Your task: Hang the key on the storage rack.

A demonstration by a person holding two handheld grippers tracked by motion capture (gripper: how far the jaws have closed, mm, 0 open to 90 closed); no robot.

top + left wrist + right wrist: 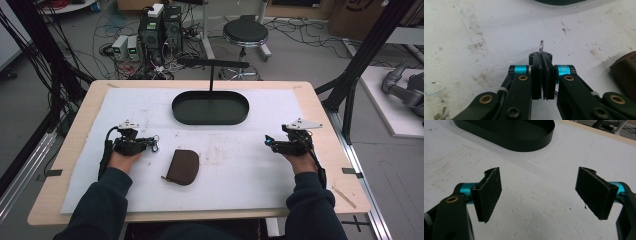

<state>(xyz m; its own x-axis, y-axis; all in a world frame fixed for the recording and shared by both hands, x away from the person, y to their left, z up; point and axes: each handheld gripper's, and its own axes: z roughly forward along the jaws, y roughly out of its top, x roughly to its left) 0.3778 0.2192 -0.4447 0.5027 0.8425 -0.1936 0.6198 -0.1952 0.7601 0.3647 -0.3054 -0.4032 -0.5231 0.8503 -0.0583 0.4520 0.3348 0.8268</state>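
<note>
Left gripper (541, 58): jaws closed flat on a small silver metal split ring (541, 47), of which the thin wire loop stands up past the jaw tips. In the high view, left gripper (156, 144) low over the white, rough-textured foam mat (250, 175), at its left part, tips pointing toward the centre.

Brown leather pouch (183, 166), half-round in outline with a stitched edge and a short tab at its lower left corner: flat on the mat, just beside the left gripper on the inner side, not touching it. One corner of the pouch (625, 72) at the right margin of the left gripper view.

Right gripper (539, 188): jaws wide apart, nothing between them; black, coarse-grained pads (490, 191) facing each other above bare mat. In the high view, right gripper (268, 141) at the right part of the mat, well apart from the pouch.

Black oval metal tray (210, 119) with a low upright wall: at the far middle of the mat, on the pale wooden bench (80, 140). Thin black T-shaped stand (212, 65) behind it.
</note>
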